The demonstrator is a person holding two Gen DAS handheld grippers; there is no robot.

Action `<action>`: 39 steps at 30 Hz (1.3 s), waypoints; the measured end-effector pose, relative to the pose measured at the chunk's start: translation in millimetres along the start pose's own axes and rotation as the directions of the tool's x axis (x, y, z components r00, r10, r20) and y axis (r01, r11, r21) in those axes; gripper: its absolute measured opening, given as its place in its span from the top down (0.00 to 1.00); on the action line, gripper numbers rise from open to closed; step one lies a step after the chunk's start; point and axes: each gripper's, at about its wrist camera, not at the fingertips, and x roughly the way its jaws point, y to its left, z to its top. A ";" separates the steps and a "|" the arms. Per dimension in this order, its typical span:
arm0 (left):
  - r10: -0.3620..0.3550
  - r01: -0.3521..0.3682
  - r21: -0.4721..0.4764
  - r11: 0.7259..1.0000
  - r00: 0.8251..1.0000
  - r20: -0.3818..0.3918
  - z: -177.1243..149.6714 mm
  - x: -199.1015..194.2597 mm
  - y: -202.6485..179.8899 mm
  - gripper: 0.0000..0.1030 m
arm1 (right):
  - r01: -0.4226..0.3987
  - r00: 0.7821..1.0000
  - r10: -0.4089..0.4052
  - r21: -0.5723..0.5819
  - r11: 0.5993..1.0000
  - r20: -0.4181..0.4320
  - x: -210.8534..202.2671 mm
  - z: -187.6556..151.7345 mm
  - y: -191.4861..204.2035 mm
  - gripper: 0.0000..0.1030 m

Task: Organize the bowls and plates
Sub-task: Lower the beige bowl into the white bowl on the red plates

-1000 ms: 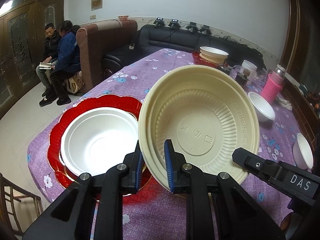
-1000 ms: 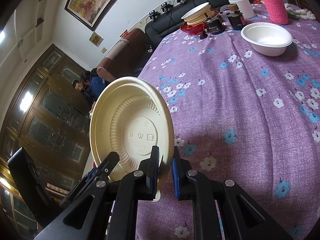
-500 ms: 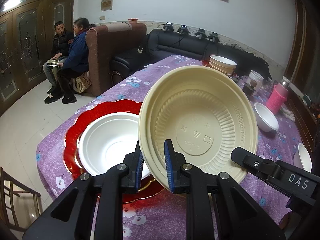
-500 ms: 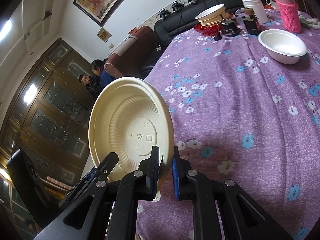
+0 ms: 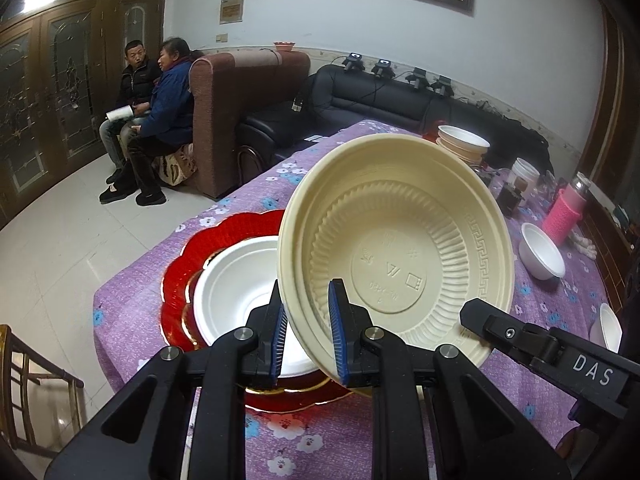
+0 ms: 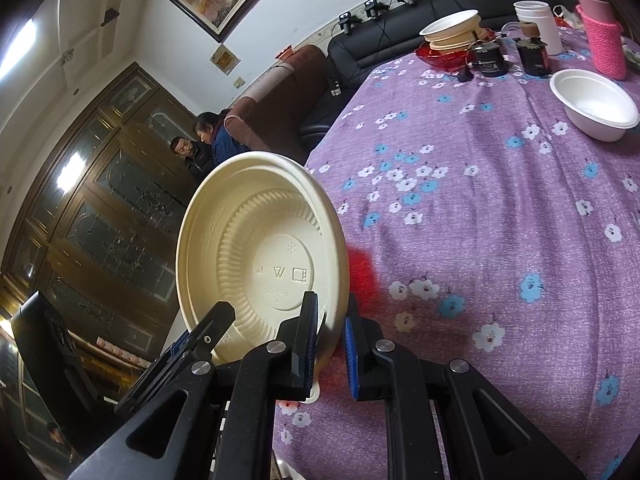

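A cream plastic bowl (image 5: pixel 396 248) is held on edge above the purple flowered table, its ribbed inside facing both cameras. My left gripper (image 5: pixel 306 340) is shut on its lower left rim. My right gripper (image 6: pixel 330 340) is shut on the same bowl (image 6: pixel 256 256) at its lower right rim; its black finger (image 5: pixel 532 340) shows in the left wrist view. Below and left lies a red scalloped plate (image 5: pixel 196 264) with a white bowl (image 5: pixel 236 288) in it.
A white bowl (image 6: pixel 592 104) sits at mid-right. A stack of bowls on a red dish (image 6: pixel 452 36), dark jars (image 6: pixel 488 60), a white cup (image 6: pixel 536 24) and a pink bottle (image 6: pixel 600 36) stand at the far end. Two people (image 5: pixel 152 116) sit by the sofa.
Both grippers have lifted and drawn back with the cream bowl. The red plate and white bowl now look smaller and lower in the left wrist view. Both grips are unchanged.
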 end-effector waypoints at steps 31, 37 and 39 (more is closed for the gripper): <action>0.073 -0.084 -0.115 0.990 0.993 -0.091 5.1 22.4 56.4 0.83 | -0.064 0.985 0.056 -0.045 0.997 -0.164 62.7 8.0 41.9 0.87; 0.078 -0.093 -0.120 0.988 0.989 -0.125 1.2 28.7 59.5 0.83 | -0.049 0.981 0.040 -0.045 0.998 -0.188 75.2 7.0 40.9 0.87; 0.079 -0.095 -0.121 0.988 0.988 -0.129 0.9 28.8 60.9 0.83 | -0.046 0.980 0.036 -0.045 0.998 -0.194 77.3 6.0 40.7 0.86</action>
